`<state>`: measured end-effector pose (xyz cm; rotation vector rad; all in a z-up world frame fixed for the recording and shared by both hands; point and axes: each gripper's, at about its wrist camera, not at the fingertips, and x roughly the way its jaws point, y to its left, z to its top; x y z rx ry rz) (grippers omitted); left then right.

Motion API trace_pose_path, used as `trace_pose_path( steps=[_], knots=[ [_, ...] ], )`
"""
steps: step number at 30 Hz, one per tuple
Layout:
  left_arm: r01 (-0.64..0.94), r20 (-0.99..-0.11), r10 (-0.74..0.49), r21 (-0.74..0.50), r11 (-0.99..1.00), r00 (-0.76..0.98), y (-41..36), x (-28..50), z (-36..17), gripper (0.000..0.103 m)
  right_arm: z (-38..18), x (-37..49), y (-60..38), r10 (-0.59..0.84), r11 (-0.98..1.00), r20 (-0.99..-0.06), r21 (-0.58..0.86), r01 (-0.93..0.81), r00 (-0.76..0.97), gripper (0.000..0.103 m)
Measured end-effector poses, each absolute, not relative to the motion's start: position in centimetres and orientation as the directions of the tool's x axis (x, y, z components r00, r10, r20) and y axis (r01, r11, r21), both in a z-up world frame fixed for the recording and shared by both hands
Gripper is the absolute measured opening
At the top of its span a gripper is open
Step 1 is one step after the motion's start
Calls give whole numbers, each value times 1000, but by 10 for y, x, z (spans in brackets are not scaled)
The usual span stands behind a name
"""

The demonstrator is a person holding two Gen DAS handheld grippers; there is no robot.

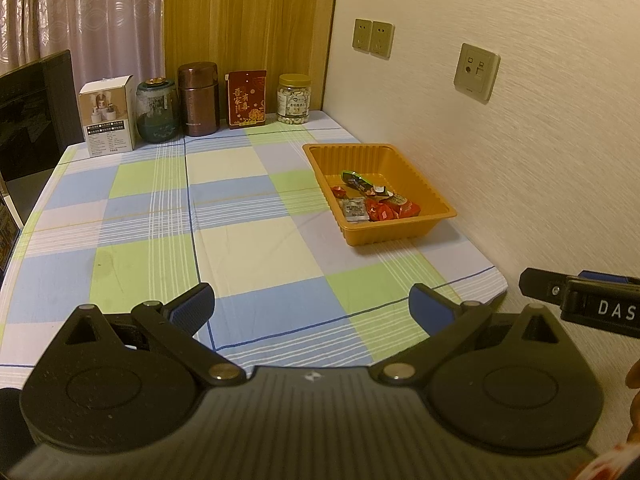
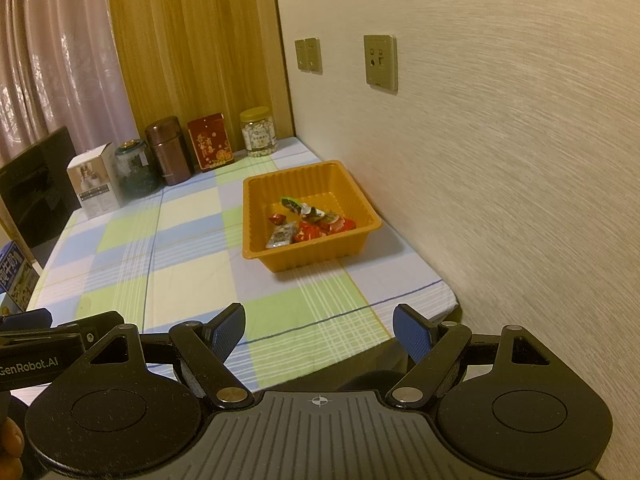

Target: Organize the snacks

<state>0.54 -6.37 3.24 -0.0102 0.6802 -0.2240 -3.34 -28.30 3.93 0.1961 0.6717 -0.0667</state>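
Observation:
An orange plastic tray (image 1: 404,236) sits on the checked tablecloth by the right wall; it also shows in the right wrist view (image 2: 304,258). Several wrapped snacks (image 1: 376,200) lie inside it: red packets, a grey packet and a green-ended one, also in the right wrist view (image 2: 308,224). My left gripper (image 1: 312,308) is open and empty above the table's near edge. My right gripper (image 2: 320,330) is open and empty at the table's near right corner, well short of the tray.
Along the back edge stand a white box (image 1: 108,116), a green jar (image 1: 157,110), a brown flask (image 1: 199,98), a red box (image 1: 246,98) and a nut jar (image 1: 294,98). A dark monitor (image 1: 32,112) is at left. The wall (image 1: 520,160) borders the table's right side.

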Motion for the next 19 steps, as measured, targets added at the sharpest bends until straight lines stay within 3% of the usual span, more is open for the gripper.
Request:
trace_pose_path(
  steps=[19],
  knots=[
    [206, -608, -220, -95, 974, 763, -63, 6, 31, 103, 38, -34, -283, 2, 979, -625, 160, 126, 780, 81]
  ],
)
